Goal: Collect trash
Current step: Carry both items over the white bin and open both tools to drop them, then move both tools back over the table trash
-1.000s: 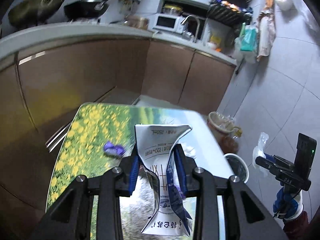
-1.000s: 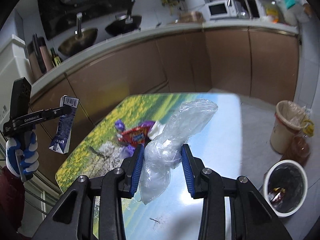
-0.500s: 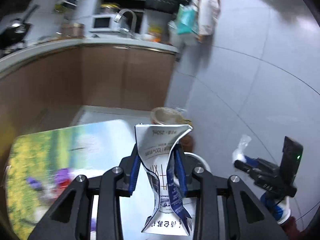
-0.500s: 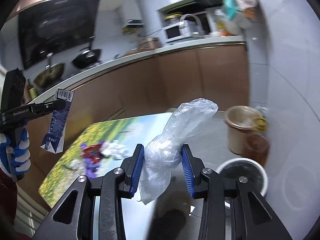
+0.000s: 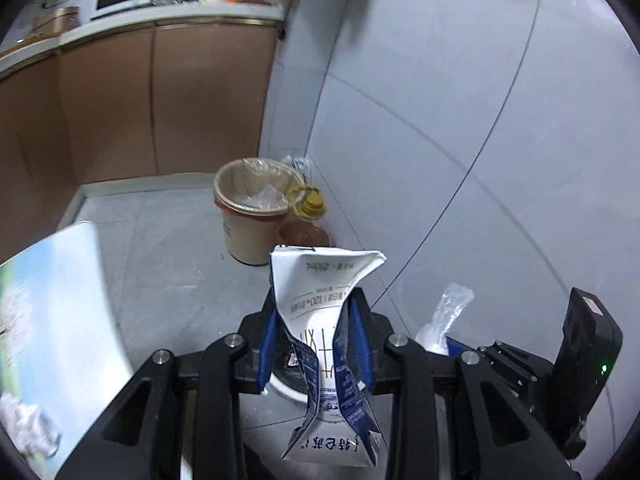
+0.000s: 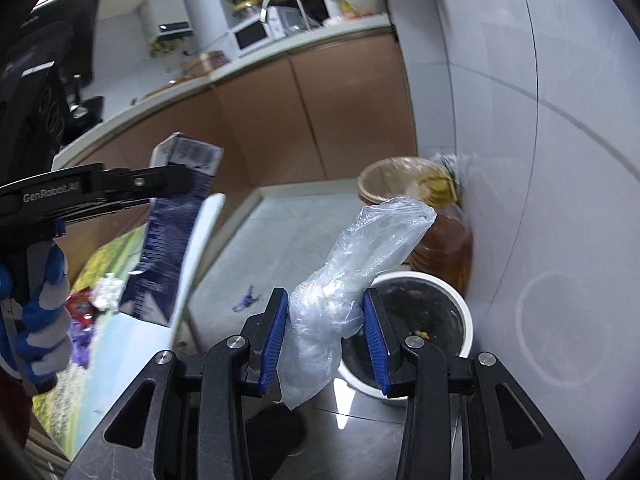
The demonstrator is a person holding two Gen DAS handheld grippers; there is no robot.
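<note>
Crushed milk carton [image 5: 325, 322] and crumpled clear plastic bag [image 6: 352, 276], both clamped aloft.

White/navy crushed carton [image 5: 326, 344], clear plastic bag [image 6: 352, 280], blue pads [image 6: 274, 340], white bin [image 6: 424, 320], beige bin [image 5: 252, 216], yellow-flower tabletop [image 6: 116, 252].

You can read "250mL" and "120" upside down on the crushed blue-and-white drink carton [image 5: 320, 300], with Chinese characters along its lower edge. In the right wrist view, "GenRobot.AI" runs in white along the black left claw [image 6: 132, 186].
</note>
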